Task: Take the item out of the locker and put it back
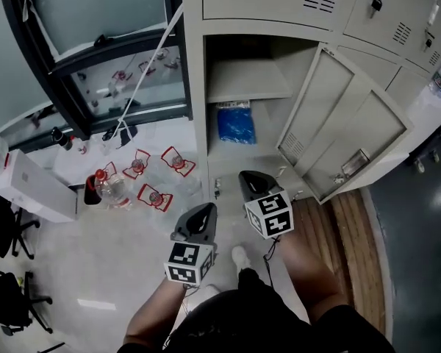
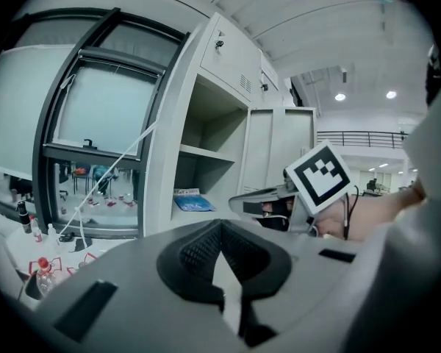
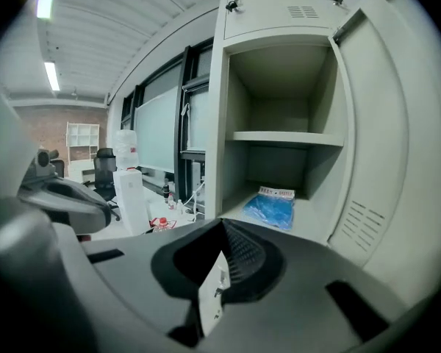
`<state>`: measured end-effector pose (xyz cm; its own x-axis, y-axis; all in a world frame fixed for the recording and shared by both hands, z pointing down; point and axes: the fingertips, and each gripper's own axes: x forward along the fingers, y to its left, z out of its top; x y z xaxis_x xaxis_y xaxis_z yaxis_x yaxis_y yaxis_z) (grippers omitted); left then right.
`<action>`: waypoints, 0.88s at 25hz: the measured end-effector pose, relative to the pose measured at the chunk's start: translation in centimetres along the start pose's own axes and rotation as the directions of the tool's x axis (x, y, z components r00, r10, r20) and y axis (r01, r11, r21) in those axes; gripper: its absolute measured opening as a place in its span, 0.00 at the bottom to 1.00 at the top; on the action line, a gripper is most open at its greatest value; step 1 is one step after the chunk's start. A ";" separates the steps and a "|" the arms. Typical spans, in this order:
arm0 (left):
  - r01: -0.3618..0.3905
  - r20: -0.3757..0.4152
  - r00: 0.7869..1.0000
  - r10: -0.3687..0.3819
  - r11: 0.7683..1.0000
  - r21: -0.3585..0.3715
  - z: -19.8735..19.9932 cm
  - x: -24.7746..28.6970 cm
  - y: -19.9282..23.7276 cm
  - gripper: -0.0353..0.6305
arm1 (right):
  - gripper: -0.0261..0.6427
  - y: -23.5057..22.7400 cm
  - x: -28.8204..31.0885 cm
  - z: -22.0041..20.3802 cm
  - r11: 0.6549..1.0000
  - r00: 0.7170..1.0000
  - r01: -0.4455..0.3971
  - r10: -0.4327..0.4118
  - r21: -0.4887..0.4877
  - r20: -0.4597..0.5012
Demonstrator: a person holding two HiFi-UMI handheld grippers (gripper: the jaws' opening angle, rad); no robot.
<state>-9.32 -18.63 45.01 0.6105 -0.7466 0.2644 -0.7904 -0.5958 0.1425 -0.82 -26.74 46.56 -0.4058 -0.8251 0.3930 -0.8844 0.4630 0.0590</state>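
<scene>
Pale floor [image 1: 95, 271] and a dark-framed window [image 1: 95, 43] fill the left of the head view. A grey locker [image 1: 195, 87] fills the right, one door [image 1: 345, 123] swung open to the right. Inside the open compartment a shelf [image 1: 246, 79] sits high, and a blue packet [image 1: 236, 123] lies flat on the compartment floor beneath it, towards the left wall. Nothing touches the packet. Water bottles [image 1: 114, 190] stand on the floor near the window, well apart from the locker.

The packet lies ahead of and slightly below both grippers, inside the locker mouth. Its long axis seems to run front to back, with a white label strip at the far end. The right hand-held gripper [image 1: 248, 178] is nearer, just outside the opening and aimed at the packet [image 3: 272, 210]. The left hand-held gripper [image 1: 204, 210] is further back and to the left, pointing past the locker's edge.

The right hand-held gripper's jaws are pressed together with nothing between them. The left hand-held gripper's jaws [image 2: 220, 230] also look closed and empty. The right would likely need to spread before reaching in.
</scene>
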 end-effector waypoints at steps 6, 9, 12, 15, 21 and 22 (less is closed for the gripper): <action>0.033 -0.011 0.999 -0.033 0.999 -0.003 -1.5 -3.0 -1.2 0.06 | 0.04 3.2 -4.1 -1.8 0.999 1.000 0.021 -0.021 0.029 -0.001; 0.044 -0.011 0.999 -0.044 0.999 -0.002 -2.0 -4.2 -1.7 0.06 | 0.04 4.5 -5.9 -2.2 0.998 0.999 0.029 -0.030 0.054 0.012; 0.043 -0.009 0.999 -0.043 0.999 -0.004 -2.3 -5.0 -2.3 0.06 | 0.04 5.3 -7.6 -2.3 0.997 0.999 0.036 -0.038 0.066 0.028; 0.041 -0.006 0.999 -0.042 0.999 -0.005 -2.4 -5.7 -3.1 0.06 | 0.04 5.6 -9.4 -2.0 0.996 0.998 0.036 -0.040 0.082 0.048; 0.017 0.019 1.000 -0.017 1.000 -0.004 -1.7 -6.6 -5.1 0.06 | 0.04 5.9 -12.1 -1.3 0.996 0.996 0.002 -0.010 0.087 0.093; 0.009 0.020 1.000 -0.009 1.000 -0.004 -1.8 -6.6 -5.4 0.06 | 0.04 6.0 -12.4 -1.3 0.996 0.995 -0.009 0.001 0.084 0.096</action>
<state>-9.11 -9.95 44.17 0.6181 -0.7472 0.2443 -0.7853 -0.6011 0.1484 -0.73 -13.29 43.25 -0.4267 -0.8520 0.3034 -0.8970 0.4416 -0.0212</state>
